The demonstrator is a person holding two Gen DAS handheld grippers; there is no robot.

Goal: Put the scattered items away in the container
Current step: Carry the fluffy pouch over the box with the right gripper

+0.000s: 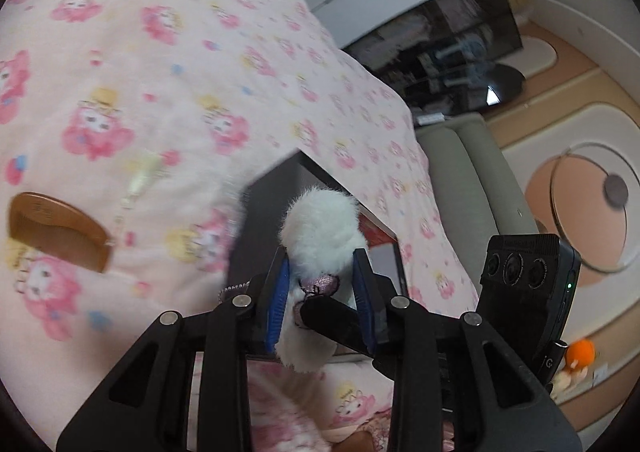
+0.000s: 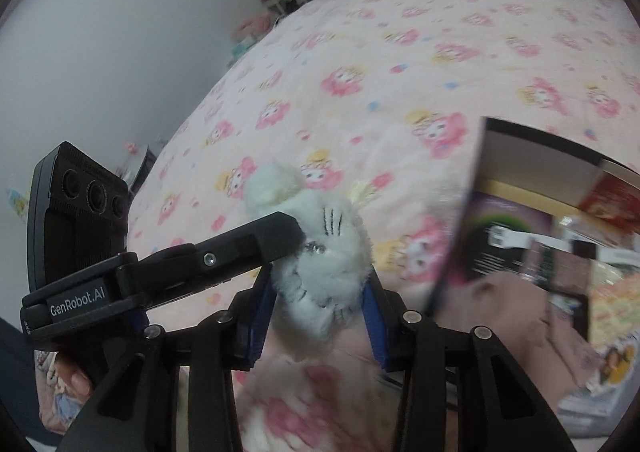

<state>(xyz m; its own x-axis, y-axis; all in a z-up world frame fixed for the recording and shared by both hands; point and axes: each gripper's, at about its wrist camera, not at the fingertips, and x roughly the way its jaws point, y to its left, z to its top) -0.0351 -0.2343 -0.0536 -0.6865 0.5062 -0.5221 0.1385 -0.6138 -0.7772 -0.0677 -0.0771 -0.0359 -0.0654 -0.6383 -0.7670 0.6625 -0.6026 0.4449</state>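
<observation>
A white fluffy plush toy (image 1: 320,228) sits between the blue pads of my left gripper (image 1: 322,292), which is shut on it. A finger of my right gripper crosses the toy from the right. In the right wrist view the same plush toy (image 2: 324,264) is between the pads of my right gripper (image 2: 318,306), also shut on it, with the left gripper's finger (image 2: 256,244) pressing it from the left. A dark open box (image 1: 280,195) lies just behind the toy; it also shows in the right wrist view (image 2: 532,187), to the right, with printed packets inside.
A brown wooden comb (image 1: 60,228) lies on the pink patterned bedspread (image 1: 160,63) at the left, with a pale tasselled item (image 1: 140,179) beside it. A TV (image 1: 448,47) and a grey chair (image 1: 472,187) stand beyond the bed's edge.
</observation>
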